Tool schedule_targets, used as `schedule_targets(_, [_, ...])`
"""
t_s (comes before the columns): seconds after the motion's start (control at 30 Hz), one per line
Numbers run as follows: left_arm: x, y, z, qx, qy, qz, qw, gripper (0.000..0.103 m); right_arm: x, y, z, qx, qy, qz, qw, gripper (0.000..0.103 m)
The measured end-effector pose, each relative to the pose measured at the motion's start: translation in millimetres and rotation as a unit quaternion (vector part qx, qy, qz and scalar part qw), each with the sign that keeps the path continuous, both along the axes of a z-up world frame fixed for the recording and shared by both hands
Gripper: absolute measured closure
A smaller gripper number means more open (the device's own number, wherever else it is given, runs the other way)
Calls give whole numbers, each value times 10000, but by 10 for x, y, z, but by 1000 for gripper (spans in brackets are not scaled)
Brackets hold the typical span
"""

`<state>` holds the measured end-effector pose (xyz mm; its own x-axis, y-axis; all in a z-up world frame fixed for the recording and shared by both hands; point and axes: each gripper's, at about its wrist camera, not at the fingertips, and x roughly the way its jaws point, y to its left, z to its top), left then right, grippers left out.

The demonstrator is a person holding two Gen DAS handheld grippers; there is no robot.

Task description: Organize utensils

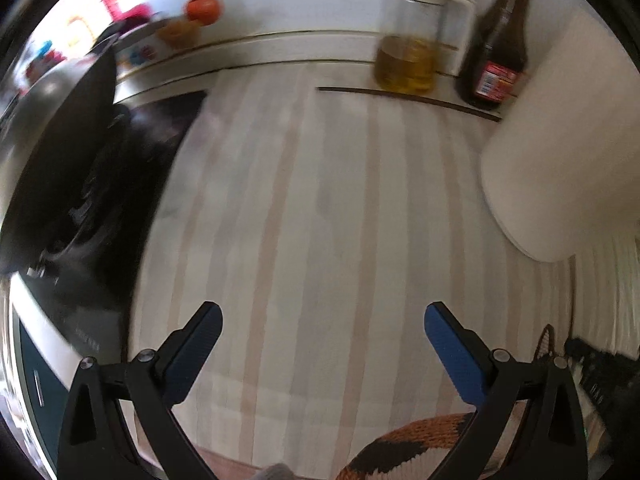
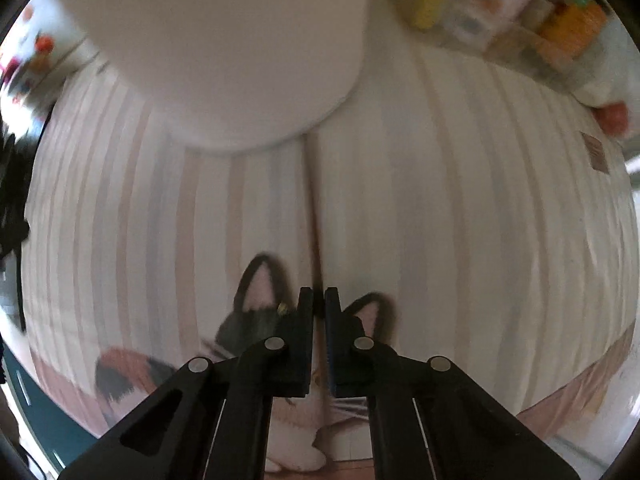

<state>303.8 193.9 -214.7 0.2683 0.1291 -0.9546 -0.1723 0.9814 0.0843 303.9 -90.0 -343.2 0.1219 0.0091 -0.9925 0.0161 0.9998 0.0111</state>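
Note:
My left gripper (image 1: 323,332) is open and empty above a striped cloth (image 1: 320,220) on the counter. A large white cylindrical holder (image 1: 560,148) stands at the right of that view. My right gripper (image 2: 319,300) is shut on a thin brown stick-like utensil (image 2: 314,208) that runs forward from between the fingers toward the base of the white holder (image 2: 228,40). The utensil's far end is blurred near the holder. The frame is motion-blurred.
A cat-pattern mat (image 2: 256,320) lies on the striped cloth (image 2: 480,220) under the right gripper. A glass oil jug (image 1: 408,32) and a dark sauce bottle (image 1: 500,40) stand at the back. A black stove (image 1: 80,200) is at left. Packaged goods (image 2: 520,12) sit at back right.

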Motion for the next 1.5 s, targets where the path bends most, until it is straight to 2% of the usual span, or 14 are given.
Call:
schedule_targets(0.23, [10, -262, -104, -78, 197, -547, 9983, 0, -15, -246, 269, 342, -397, -514, 9973, 98])
schedule_targets(0.43, [-94, -445, 102, -201, -108, -690, 9974, 0, -212, -531, 891, 667, -1348, -503, 9873, 98])
schedule_targets(0.57, [-176, -534, 447, -211, -581, -584, 9964, 0, -172, -502, 1313, 817, -1949, -311, 9769, 98])
schedule_targets(0.83, [-185, -633, 1238, -240, -1486, -420, 9877, 0, -288, -450, 2190, 932, -3192, 59, 9431, 99])
schedule_targets(0.87, [-179, -634, 1303, -265, -1550, -414, 9867, 0, -324, -483, 2289, 974, -3284, 83, 9395, 103])
schedule_targets(1.0, [-159, -680, 1577, -343, -1876, -413, 9808, 0, -353, -523, 2644, 992, -3567, 185, 9288, 103])
schedule_targets(1.03, [-148, -688, 1592, -347, -1905, -414, 9802, 0, -339, -521, 2695, 1009, -3557, 218, 9289, 103])
schedule_targets(1.07, [-139, -697, 1617, -355, -1931, -422, 9796, 0, -281, -516, 2678, 1067, -3325, 299, 9366, 103])
schedule_targets(1.1, [-129, -705, 1614, -369, -1921, -426, 9798, 0, -159, -546, 2573, 1222, -2782, 302, 9523, 103])
schedule_targets(1.23, [-99, -696, 1374, -331, -1612, -240, 9861, 0, 94, -847, 2002, 1700, -1553, -283, 9727, 102])
schedule_targets(1.3, [-62, -732, 1184, -323, -1381, -142, 9898, 0, 169, -1013, 1722, 1899, -1347, -702, 9700, 98])
schedule_targets(1.4, [13, -783, 912, -230, -1075, -78, 9939, 0, 300, -1253, 1291, 1983, -1026, -1317, 9658, 76])
schedule_targets(1.47, [45, -812, 775, -85, -972, 9, 9952, 0, 372, -1445, 1023, 1949, -798, -1795, 9609, 55])
schedule_targets(1.5, [59, -826, 725, -35, -948, 37, 9955, 0, 400, -1512, 936, 2059, -746, -1902, 9570, 53])
